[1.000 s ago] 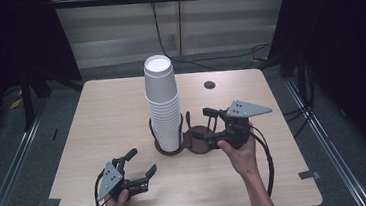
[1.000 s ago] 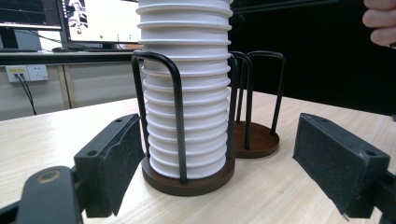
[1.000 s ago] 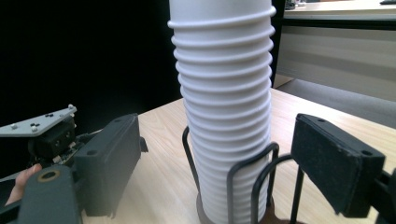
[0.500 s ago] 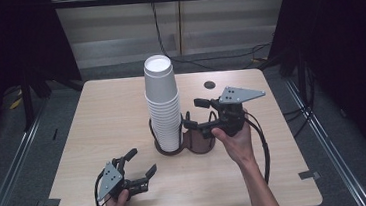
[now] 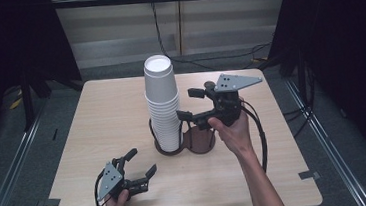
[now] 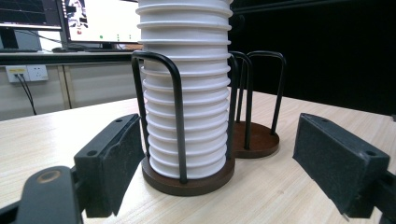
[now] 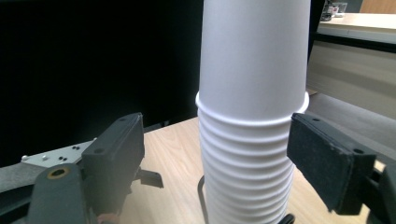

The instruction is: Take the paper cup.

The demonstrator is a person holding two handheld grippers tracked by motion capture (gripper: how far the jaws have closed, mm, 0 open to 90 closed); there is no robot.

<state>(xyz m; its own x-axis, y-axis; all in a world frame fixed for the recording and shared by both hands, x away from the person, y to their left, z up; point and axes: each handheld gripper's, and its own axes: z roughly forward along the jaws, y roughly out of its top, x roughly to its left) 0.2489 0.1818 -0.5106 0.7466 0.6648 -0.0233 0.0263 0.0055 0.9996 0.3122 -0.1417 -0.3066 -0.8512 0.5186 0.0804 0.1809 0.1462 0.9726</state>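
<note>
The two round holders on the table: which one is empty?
The right holder, nearer the right gripper, is empty: only its bare brown base and wire hoops. The left holder carries the white cup stack.

I was working in what looked like a lab or recording room rather than a home. My light wooden table (image 5: 104, 140) stood alone on grey carpet (image 5: 5, 163), hemmed in by black curtains (image 5: 10, 43) on both sides. Metal rails (image 5: 10, 158) ran along the floor, and tape marks (image 5: 310, 174) fixed the table's spot. Cables (image 5: 162, 29) trailed down the far wall. In my left gripper view, computer monitors (image 6: 100, 21) sat on a bench behind, above wall sockets (image 6: 25, 72).
</note>
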